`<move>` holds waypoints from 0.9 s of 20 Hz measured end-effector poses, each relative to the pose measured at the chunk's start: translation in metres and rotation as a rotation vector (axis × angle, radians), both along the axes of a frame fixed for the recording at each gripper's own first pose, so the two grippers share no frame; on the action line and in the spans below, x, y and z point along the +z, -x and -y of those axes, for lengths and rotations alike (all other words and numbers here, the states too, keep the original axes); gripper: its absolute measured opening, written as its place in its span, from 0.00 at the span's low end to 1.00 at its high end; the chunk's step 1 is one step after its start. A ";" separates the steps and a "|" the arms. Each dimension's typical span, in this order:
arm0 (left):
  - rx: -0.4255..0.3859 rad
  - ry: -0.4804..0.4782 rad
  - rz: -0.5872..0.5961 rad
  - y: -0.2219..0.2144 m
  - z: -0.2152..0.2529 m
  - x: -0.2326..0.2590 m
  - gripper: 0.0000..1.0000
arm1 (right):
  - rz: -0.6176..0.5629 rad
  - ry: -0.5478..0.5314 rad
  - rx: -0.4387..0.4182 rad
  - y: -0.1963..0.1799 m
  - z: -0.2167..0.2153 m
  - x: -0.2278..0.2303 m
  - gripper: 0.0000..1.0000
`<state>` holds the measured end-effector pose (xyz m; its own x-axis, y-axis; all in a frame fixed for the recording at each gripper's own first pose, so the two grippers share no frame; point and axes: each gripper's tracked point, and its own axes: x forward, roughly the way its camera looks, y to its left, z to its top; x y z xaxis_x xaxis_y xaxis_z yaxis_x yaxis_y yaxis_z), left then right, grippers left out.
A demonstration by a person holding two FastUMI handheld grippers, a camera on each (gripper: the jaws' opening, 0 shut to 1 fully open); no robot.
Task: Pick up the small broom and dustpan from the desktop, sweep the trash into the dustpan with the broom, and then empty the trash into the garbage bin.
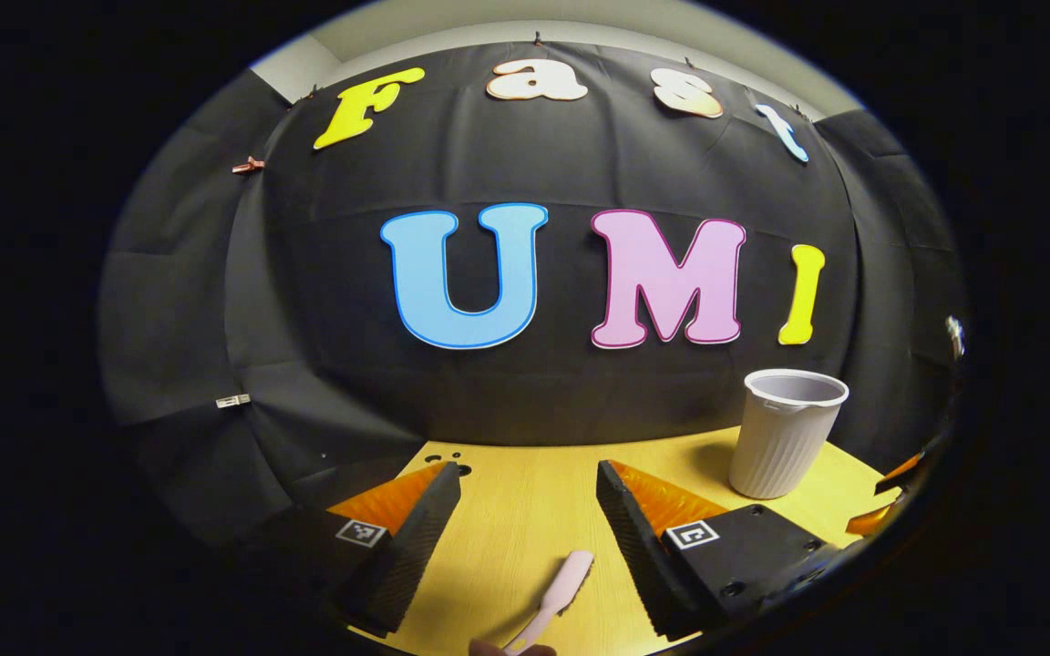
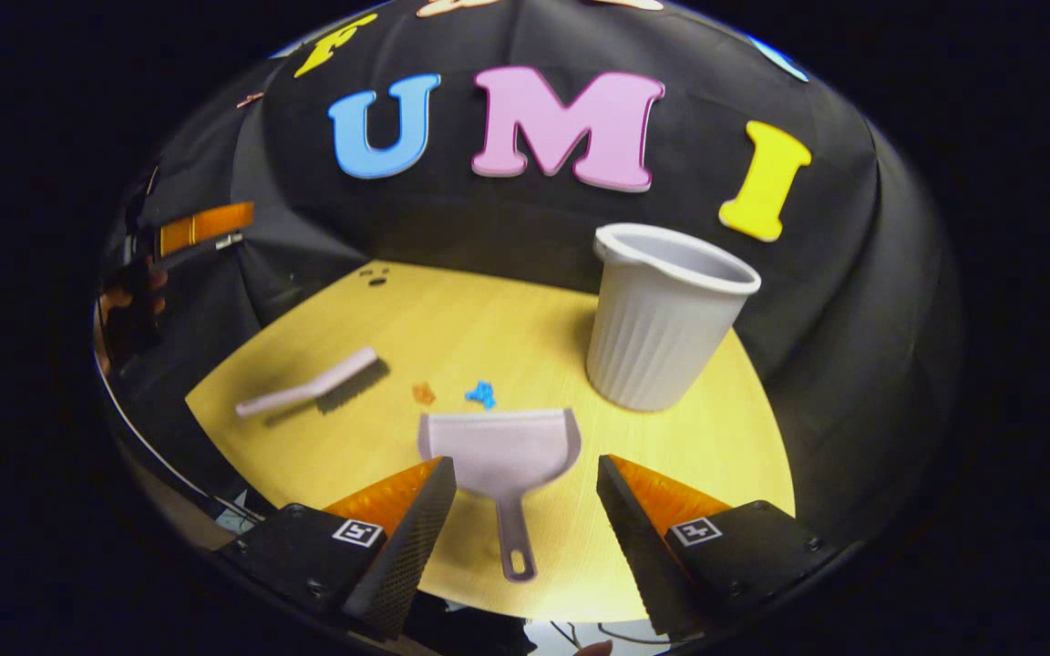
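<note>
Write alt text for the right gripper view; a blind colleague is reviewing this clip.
The open right tool hovers over a dustpan lying flat on a wooden desk, handle toward the camera. Two bits of trash lie just beyond its mouth, a broom to the left, a ribbed bin upright behind.

yellow wood desktop (image 2: pixel 488 319), broom (image 2: pixel 315 387) lying left, dustpan (image 2: pixel 499 446) near front, two trash bits (image 2: pixel 479 394) between them, ribbed bin (image 2: pixel 662 314) upright at right

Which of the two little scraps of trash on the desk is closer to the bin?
The blue scrap. In the right gripper view it lies on the side toward the ribbed bin, just past the dustpan lip; the orange scrap lies beside it, toward the broom.
</note>
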<state>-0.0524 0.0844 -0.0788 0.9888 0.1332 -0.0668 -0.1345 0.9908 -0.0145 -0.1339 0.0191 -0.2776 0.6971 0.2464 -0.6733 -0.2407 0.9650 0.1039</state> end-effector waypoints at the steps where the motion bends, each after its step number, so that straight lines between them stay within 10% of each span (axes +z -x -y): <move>1: 0.004 0.001 -0.005 0.001 -0.001 -0.003 0.96 | -0.047 0.011 0.015 0.006 -0.002 -0.015 0.98; 18: 0.071 -0.004 -0.071 0.012 -0.026 -0.032 0.96 | -0.471 0.041 0.083 -0.012 -0.037 -0.166 0.85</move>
